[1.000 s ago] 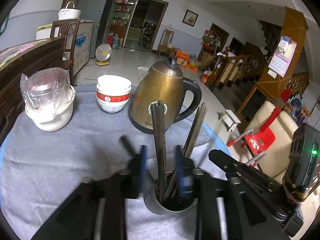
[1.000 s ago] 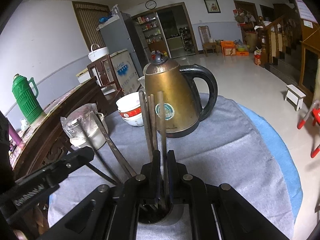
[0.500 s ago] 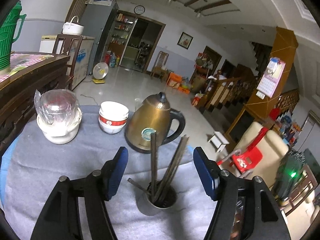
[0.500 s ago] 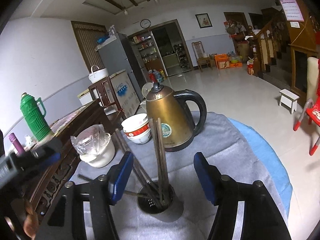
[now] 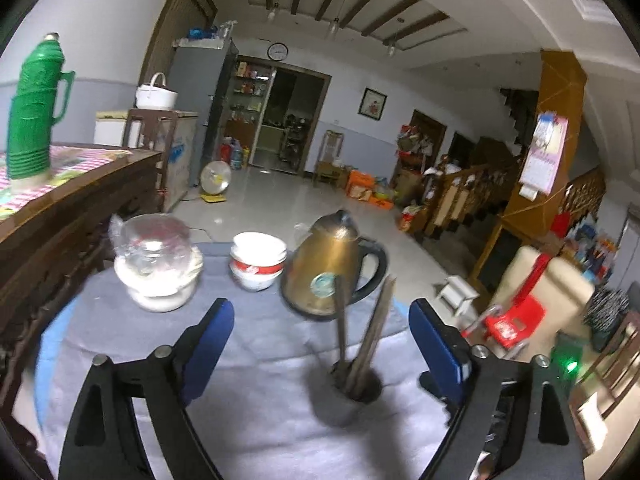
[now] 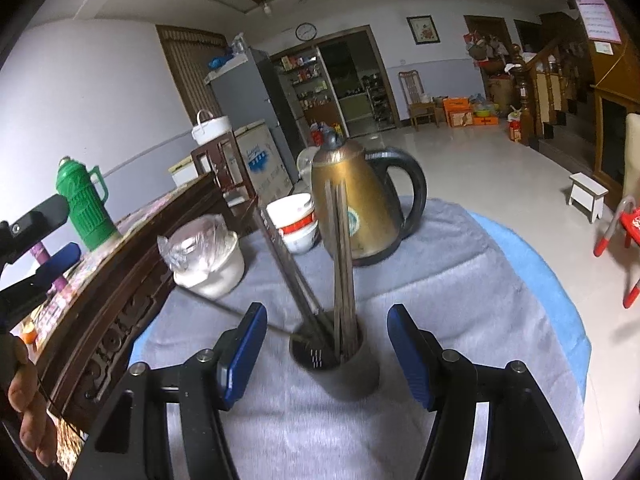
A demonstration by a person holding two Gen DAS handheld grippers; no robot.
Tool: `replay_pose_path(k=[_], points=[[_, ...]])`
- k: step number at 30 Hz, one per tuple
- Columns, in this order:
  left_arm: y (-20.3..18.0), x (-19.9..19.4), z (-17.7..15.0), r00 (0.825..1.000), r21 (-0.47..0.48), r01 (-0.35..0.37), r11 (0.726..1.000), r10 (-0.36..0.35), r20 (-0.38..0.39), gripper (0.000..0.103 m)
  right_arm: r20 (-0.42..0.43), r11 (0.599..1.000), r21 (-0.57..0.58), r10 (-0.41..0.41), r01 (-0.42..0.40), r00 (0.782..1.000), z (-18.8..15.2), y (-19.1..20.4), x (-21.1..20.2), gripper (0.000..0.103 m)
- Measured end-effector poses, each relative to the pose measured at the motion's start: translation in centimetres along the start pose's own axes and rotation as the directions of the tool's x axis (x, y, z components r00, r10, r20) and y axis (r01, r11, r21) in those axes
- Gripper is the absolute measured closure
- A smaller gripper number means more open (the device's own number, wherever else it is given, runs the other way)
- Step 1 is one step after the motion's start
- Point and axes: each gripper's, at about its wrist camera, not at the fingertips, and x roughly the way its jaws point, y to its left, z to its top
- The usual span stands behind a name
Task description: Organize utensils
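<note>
Chopsticks (image 6: 340, 264) stand in the metal cup (image 6: 340, 364) on the grey cloth (image 6: 440, 280), near the kettle (image 6: 352, 204). Your left gripper (image 5: 320, 344) is spreading wider, empty; right gripper (image 6: 326, 344) gapes, empty. Sorting looks finished, though blur hides any strays.

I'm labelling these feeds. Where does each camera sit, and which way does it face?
Left wrist: on the left tongs, opening with nothing between them, looking slightly down across the table at cup and kettle; only its blue fingers show.
Right wrist: on the right tongs, open, looking at the cup from nearer; a hand and the left tongs show at left.
Shared: cup, chopsticks, kettle, bowls.
</note>
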Motion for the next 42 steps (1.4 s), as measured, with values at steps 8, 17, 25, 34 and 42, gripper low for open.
replay_pose_path(k=[8,17,25,34,42], points=[[0.2,2.2,-5.9,0.986,0.102,-0.094,0.990,0.107,-0.125,0.013,-0.017,0.997,-0.055,-0.046,0.045,0.999,-4.5,0.8,-1.4,0.036],[0.1,2.5,-7.9,0.976,0.095,-0.099,0.991,0.115,-0.183,0.013,0.036,0.990,-0.105,-0.096,0.099,0.995,-6.4,2.3,-4.7,0.035],[-0.6,1.5,-8.1,0.976,0.110,-0.105,0.988,0.124,-0.181,0.007,0.093,0.981,-0.141,-0.124,0.136,0.988,-5.8,3.2,-5.8,0.031],[-1.1,1.3,-8.1,0.968,0.159,-0.142,0.977,0.170,-0.183,0.000,0.106,0.971,-0.163,-0.162,0.177,0.981,-5.4,3.5,-6.2,0.020],[-0.8,1.3,-7.8,0.968,0.149,-0.140,0.979,0.167,-0.189,0.000,0.094,0.968,-0.176,-0.166,0.181,0.982,-5.4,3.6,-5.7,0.020]])
